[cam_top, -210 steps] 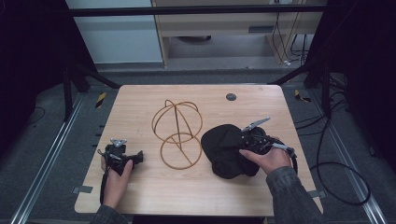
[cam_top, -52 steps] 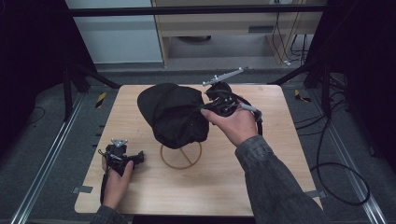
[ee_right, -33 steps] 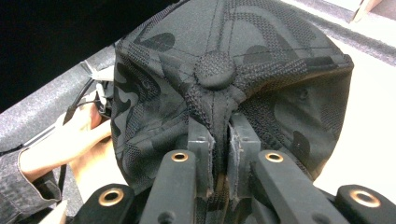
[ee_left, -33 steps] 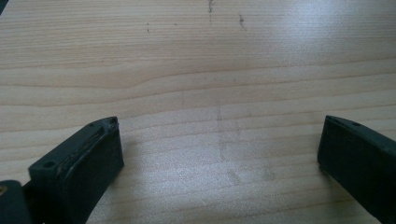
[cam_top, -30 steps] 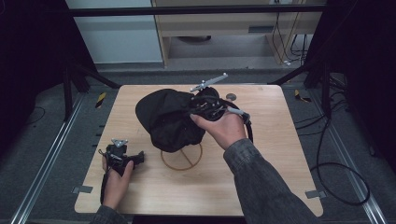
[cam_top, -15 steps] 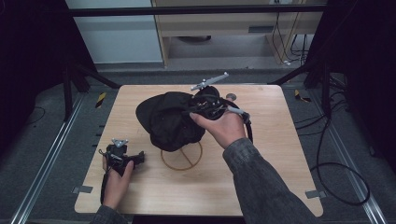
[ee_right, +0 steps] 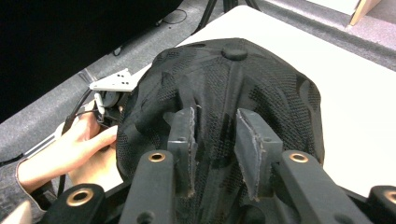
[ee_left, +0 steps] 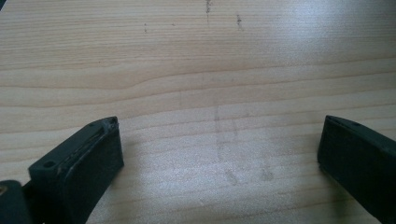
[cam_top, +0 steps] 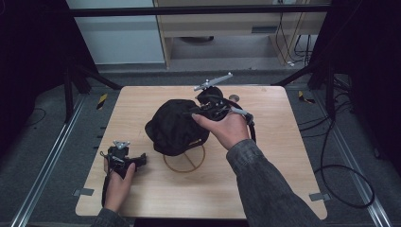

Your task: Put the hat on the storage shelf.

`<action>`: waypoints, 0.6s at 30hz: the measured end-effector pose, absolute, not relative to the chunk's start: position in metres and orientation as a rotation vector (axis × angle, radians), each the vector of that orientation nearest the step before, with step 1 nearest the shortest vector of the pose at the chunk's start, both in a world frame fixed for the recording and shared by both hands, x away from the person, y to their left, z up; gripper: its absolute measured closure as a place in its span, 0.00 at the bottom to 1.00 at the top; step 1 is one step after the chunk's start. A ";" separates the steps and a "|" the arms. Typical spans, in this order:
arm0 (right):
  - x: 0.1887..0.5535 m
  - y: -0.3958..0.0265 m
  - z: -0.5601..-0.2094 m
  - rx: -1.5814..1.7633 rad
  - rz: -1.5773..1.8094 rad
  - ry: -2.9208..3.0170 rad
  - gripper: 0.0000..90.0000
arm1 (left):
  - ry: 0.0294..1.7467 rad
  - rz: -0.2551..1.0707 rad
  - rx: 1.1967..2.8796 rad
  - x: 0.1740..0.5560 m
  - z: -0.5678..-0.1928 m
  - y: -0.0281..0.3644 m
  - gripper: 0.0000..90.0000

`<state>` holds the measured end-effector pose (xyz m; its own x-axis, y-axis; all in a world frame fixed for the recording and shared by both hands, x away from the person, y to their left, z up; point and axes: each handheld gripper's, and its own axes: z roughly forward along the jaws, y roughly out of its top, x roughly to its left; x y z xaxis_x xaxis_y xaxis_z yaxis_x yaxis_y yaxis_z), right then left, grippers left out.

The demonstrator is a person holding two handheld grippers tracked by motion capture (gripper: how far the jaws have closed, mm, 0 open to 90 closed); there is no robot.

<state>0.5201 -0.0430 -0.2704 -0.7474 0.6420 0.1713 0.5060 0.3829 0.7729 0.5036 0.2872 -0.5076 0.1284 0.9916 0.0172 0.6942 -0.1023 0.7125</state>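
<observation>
- A cap (cam_top: pixel 175 126) sits on top of a wire stand (cam_top: pixel 185 160) at the middle of the table (cam_top: pixel 283 156).
- The right gripper (cam_top: pixel 198 112) is at the cap's right side, toward the table's far edge.
- The left gripper (cam_top: pixel 140 160) rests on the table to the left of the stand, nearer the person, well apart from the cap.
- A small disc (cam_top: pixel 234 98) lies behind the cap, near the far edge.

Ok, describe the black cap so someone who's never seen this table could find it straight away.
Start from the light wooden table and look to its middle, where a round wire stand sits. The black cap is draped over the top of that stand, just in front of the right gripper. It is the one soft, dark mesh thing there, with a button on its crown.
</observation>
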 end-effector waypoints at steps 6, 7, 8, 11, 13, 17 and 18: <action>0.518 -0.048 -0.268 1.044 1.312 2.465 0.74 | 1.622 0.698 1.859 0.504 -0.508 0.287 0.00; 0.518 -0.049 -0.267 1.048 1.312 2.461 0.74 | 1.622 0.698 1.860 0.504 -0.508 0.287 0.00; 0.518 -0.051 -0.267 1.049 1.312 2.460 0.73 | 1.622 0.698 1.858 0.504 -0.508 0.287 0.00; 0.517 -0.054 -0.265 1.054 1.316 2.453 0.73 | 1.622 0.698 1.858 0.504 -0.508 0.287 0.00; 0.516 -0.057 -0.264 1.057 1.319 2.448 0.73 | 1.622 0.698 1.859 0.504 -0.508 0.287 0.00; 0.515 -0.062 -0.262 1.061 1.321 2.441 0.72 | 1.622 0.698 1.859 0.504 -0.508 0.287 0.00; 0.515 -0.064 -0.262 1.065 1.324 2.437 0.72 | 1.622 0.698 1.860 0.504 -0.508 0.287 0.00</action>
